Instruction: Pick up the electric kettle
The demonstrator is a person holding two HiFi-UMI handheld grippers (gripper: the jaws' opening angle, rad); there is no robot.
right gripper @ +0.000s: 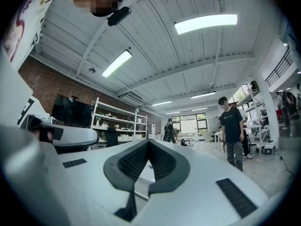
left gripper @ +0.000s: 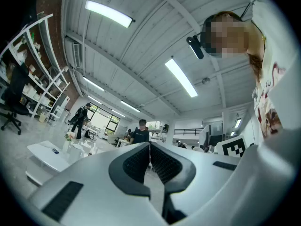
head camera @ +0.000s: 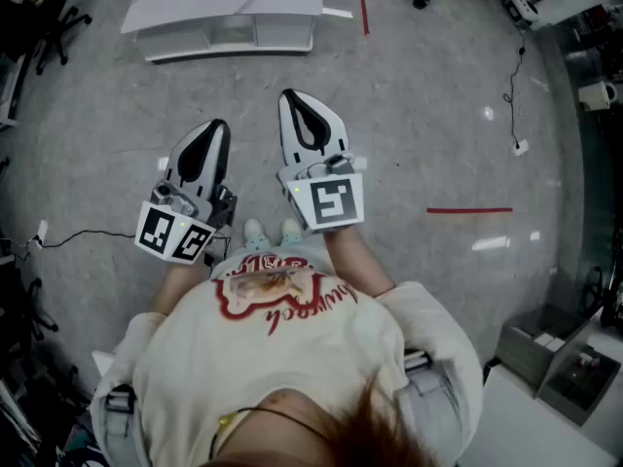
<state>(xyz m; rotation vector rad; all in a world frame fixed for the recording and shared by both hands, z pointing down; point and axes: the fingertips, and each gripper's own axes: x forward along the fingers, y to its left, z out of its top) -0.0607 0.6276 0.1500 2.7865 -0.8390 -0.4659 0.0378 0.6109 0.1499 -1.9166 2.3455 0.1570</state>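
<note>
No electric kettle shows in any view. In the head view I hold both grippers side by side at waist height above a grey floor, pointing away from me. My left gripper (head camera: 216,125) is shut, its black pads meeting with nothing between them, as the left gripper view (left gripper: 149,145) also shows. My right gripper (head camera: 290,96) reaches a little farther forward. It is shut and empty too, and its jaws meet at the tips in the right gripper view (right gripper: 148,141). Both gripper views look slightly upward across a large room toward the ceiling.
A low white table (head camera: 234,8) stands on the floor ahead of me, and the table (left gripper: 44,155) also shows at the left gripper view's left. A red tape line (head camera: 468,210) marks the floor at right. A person (right gripper: 233,131) stands ahead right. Shelves (right gripper: 117,126) line the wall. Boxes (head camera: 555,353) sit lower right.
</note>
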